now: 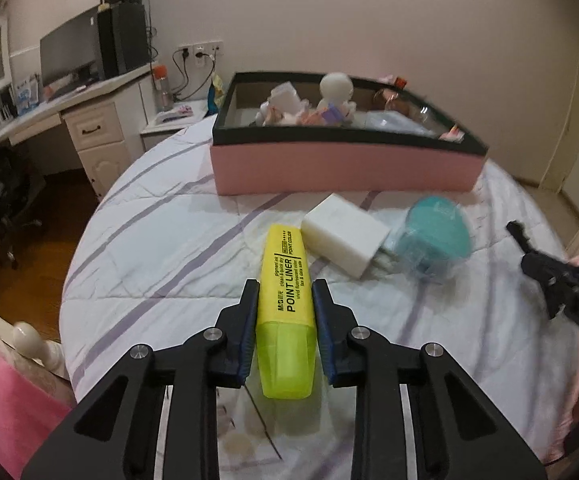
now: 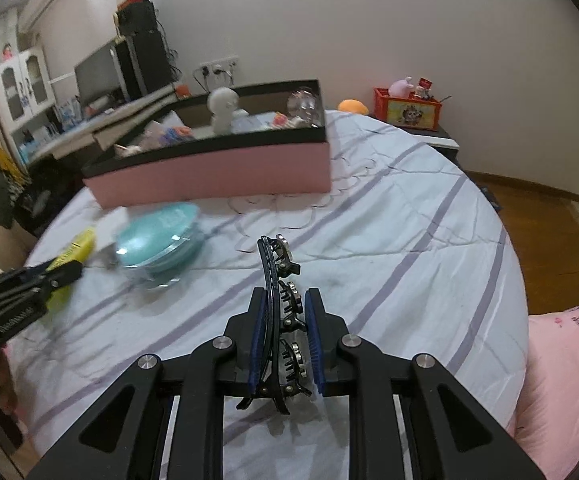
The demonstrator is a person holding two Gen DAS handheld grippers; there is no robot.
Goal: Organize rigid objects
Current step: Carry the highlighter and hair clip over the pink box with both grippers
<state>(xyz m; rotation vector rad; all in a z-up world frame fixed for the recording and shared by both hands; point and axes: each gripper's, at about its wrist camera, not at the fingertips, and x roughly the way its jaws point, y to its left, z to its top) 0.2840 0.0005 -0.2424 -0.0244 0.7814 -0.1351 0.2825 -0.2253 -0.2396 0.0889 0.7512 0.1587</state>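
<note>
My left gripper (image 1: 285, 290) is shut on a yellow highlighter (image 1: 287, 280) above the bed; it also shows at the left of the right wrist view (image 2: 71, 256). My right gripper (image 2: 285, 302) is shut on a black toothed hair clip (image 2: 283, 304) held above the quilt; it shows at the right edge of the left wrist view (image 1: 537, 258). A white charger block (image 1: 345, 234) and a teal round case (image 1: 435, 236) in clear wrap lie on the quilt ahead. The teal case also shows in the right wrist view (image 2: 161, 234). A pink box with black rim (image 1: 341, 166) holds several items, including a white figurine (image 1: 335, 90).
The bed has a white quilt with purple stripes (image 2: 389, 208). A desk with monitor (image 1: 69, 56) stands to the left. An orange crate (image 2: 407, 112) sits on a nightstand to the right. A pink pillow (image 2: 565, 368) lies at the right edge. Wooden floor surrounds the bed.
</note>
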